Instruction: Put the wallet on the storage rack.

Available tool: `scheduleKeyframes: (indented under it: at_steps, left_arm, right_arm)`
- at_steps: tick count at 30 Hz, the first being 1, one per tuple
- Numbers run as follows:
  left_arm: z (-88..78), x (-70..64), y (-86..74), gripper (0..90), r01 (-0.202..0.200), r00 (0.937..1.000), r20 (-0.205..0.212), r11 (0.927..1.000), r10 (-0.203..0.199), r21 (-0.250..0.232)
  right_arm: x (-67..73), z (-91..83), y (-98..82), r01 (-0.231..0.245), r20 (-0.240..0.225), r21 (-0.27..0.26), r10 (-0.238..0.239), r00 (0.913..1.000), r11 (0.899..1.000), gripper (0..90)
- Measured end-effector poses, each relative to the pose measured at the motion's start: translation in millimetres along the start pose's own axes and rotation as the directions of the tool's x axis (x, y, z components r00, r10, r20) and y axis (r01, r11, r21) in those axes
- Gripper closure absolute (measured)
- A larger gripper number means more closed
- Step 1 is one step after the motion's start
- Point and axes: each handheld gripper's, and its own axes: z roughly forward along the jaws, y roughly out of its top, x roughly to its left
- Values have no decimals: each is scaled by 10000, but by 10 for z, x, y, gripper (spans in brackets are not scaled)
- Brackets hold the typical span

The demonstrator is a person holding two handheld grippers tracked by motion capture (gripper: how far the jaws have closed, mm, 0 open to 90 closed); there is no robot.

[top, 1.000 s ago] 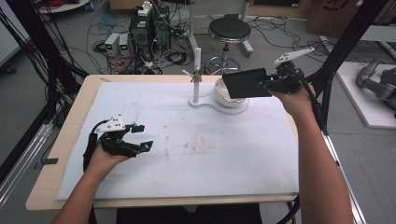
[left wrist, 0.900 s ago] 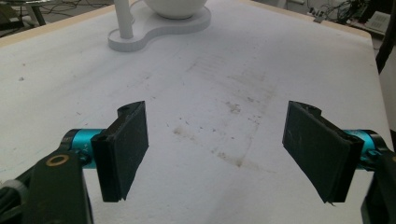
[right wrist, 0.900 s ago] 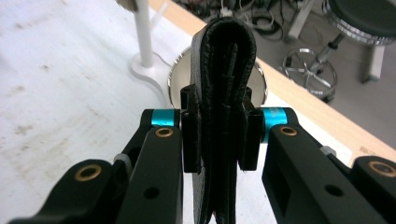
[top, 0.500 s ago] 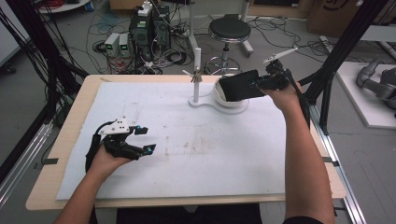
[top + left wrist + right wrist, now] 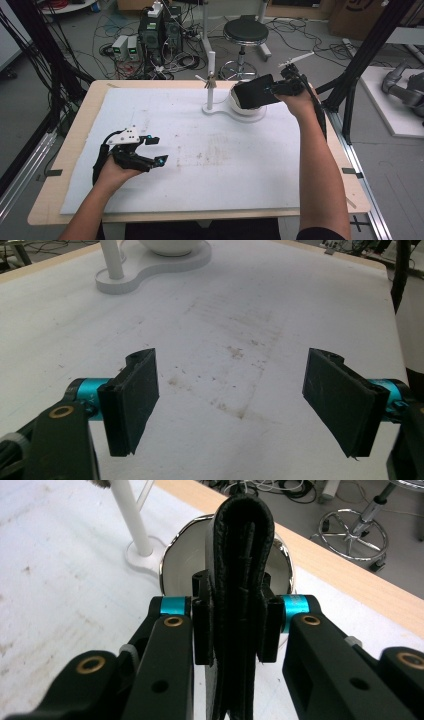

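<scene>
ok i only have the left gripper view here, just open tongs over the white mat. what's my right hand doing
Observer: Your right tongs are shut on a black leather wallet, held edge-up in the right gripper view.
Operator: where is it over the table
Observer: At the far right of the table, right above the white bowl on the white stand, as the high view shows.
Operator: anything in that bowl already
Observer: What the right gripper view shows of its inside looks bare, but the wallet hides the middle.
Operator: and my left hand
Observer: The left tongs sit low at the near left of the white mat, open and holding nothing.
</scene>
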Motion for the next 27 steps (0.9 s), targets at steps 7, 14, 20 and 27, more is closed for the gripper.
scheduleKeyframes:
  at_steps: [7,14,20,27]
  left_arm:
    - [-2,0,-1,225,-20,10000,24,10000,20,-8]
    - [-10,0,3,225,-7,10000,28,10000,7,-46]
    - [-17,4,4,225,-38,10000,18,10000,38,-43]
    - [-11,17,-2,225,10,10000,25,10000,-10,-51]
  right_arm:
    - [0,-91,-1,-104,784,-587,150,9968,9982,510]
    - [-65,-202,-42,-247,1413,-998,388,9892,9947,569]
    - [-167,-113,-154,-825,2030,-1526,1129,9727,9848,477]
    - [-224,-64,-181,-1049,2490,-1218,1327,9594,9870,450]
